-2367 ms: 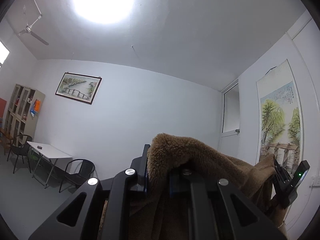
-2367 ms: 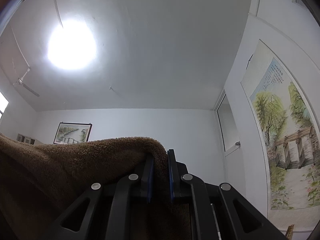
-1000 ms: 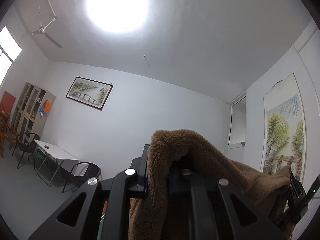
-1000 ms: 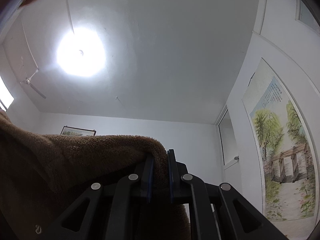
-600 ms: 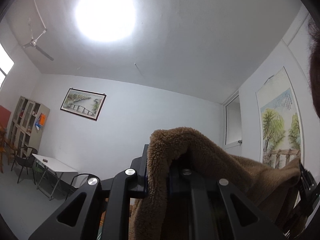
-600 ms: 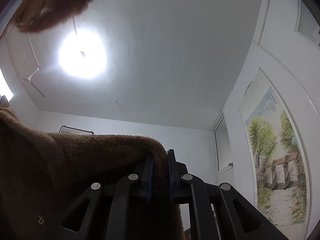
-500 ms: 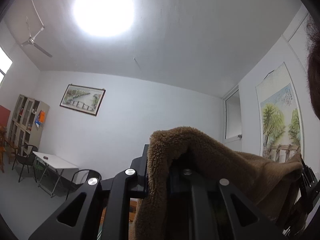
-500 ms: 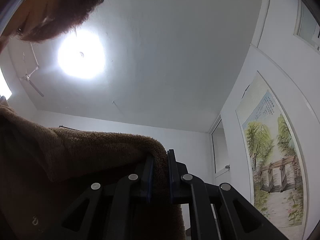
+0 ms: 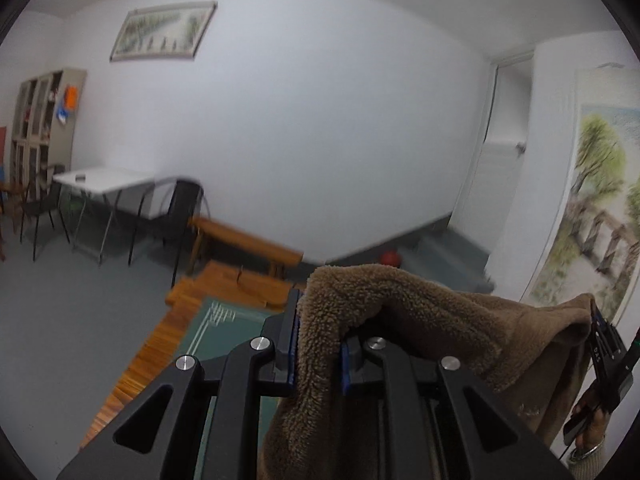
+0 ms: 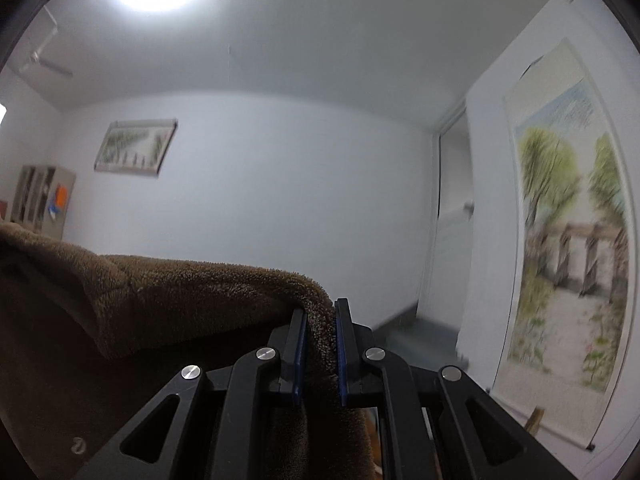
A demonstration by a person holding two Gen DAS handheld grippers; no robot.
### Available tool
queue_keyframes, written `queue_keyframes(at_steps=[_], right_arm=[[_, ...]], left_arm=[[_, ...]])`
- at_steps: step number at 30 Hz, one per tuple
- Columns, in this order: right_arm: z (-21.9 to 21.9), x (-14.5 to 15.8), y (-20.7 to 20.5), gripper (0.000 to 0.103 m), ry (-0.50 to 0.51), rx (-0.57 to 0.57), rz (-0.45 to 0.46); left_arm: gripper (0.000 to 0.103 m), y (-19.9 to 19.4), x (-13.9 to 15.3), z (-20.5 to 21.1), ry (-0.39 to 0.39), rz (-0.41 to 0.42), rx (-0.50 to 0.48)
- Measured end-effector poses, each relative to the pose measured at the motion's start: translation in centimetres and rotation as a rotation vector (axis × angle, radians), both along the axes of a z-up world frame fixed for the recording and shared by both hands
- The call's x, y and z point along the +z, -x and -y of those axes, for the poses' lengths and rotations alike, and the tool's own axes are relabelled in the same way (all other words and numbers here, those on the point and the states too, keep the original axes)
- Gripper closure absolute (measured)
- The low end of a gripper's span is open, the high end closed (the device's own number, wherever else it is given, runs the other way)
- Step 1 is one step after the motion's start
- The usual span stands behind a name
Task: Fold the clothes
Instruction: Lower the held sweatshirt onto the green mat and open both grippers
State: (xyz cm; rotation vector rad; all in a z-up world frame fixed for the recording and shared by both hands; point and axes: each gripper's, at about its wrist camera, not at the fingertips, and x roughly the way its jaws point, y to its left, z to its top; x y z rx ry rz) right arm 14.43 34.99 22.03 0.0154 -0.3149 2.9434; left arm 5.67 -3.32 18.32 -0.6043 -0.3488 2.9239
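Observation:
A brown fleece garment (image 9: 420,312) hangs between my two grippers, held up in the air. My left gripper (image 9: 318,340) is shut on one edge of it; the fleece bulges up over the fingers and drapes down. In the left wrist view the garment stretches right to my right gripper (image 9: 604,344), which grips its other end. In the right wrist view my right gripper (image 10: 320,344) is shut on the fleece garment (image 10: 168,300), which spreads to the left and down, hiding what lies below.
Below the left gripper lie a green mat (image 9: 224,332) and a wooden platform (image 9: 236,280). A wooden bench (image 9: 244,240), black chairs (image 9: 176,208) and a white table (image 9: 100,180) stand further off. A scroll painting (image 10: 568,240) hangs on the right wall.
Both grippers have tipped downward with the garment still held. The views swung from the ceiling and lamp to the walls, floor and furniture.

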Motion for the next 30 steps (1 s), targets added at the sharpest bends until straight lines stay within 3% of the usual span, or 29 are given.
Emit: queue_keyframes(at_steps=[5, 10, 15, 16, 17, 20, 21, 22, 25, 30], right_arm=[[0.1, -7.4, 13.1, 0.091, 0.004, -0.021, 0.282], [-0.5, -17.4, 22.9, 0.091, 0.028, -0.047, 0.579], [-2.0, -24.3, 28.0, 0.090, 0.096, -0.052, 0.821], [-2.3, -24.7, 28.6, 0.088, 0.103, -0.051, 0.845], [-2.3, -24.9, 28.8, 0.085, 0.104, -0.049, 0.859], [-2.2, -25.0, 28.8, 0.058, 0.093, -0.049, 0.880], [-2.2, -24.9, 28.8, 0.035, 0.088, -0.050, 0.883], [-2.0, -24.8, 28.5, 0.028, 0.087, -0.051, 0.877], [-1.5, -24.4, 26.4, 0.028, 0.089, -0.036, 0.863], [0.9, -25.5, 24.6, 0.028, 0.017, 0.051, 0.921]], left_arm=[[0.084, 13.7, -7.1, -0.1, 0.009, 0.254, -0.049], [0.084, 23.4, -17.9, -1.4, 0.046, 0.513, -0.061], [0.084, 27.8, -25.2, -0.8, 0.052, 0.693, -0.050], [0.080, 28.0, -26.1, -0.5, 0.050, 0.714, -0.049], [0.069, 28.2, -27.0, -0.2, 0.050, 0.733, -0.047], [0.042, 28.3, -27.6, 0.6, 0.066, 0.754, -0.022], [0.039, 28.3, -27.7, 0.8, 0.070, 0.758, -0.014], [0.038, 28.2, -27.6, 1.0, 0.064, 0.763, -0.019], [0.037, 27.7, -27.1, 1.2, 0.069, 0.764, -0.044], [0.035, 25.8, -25.2, 0.1, 0.179, 0.734, -0.114]])
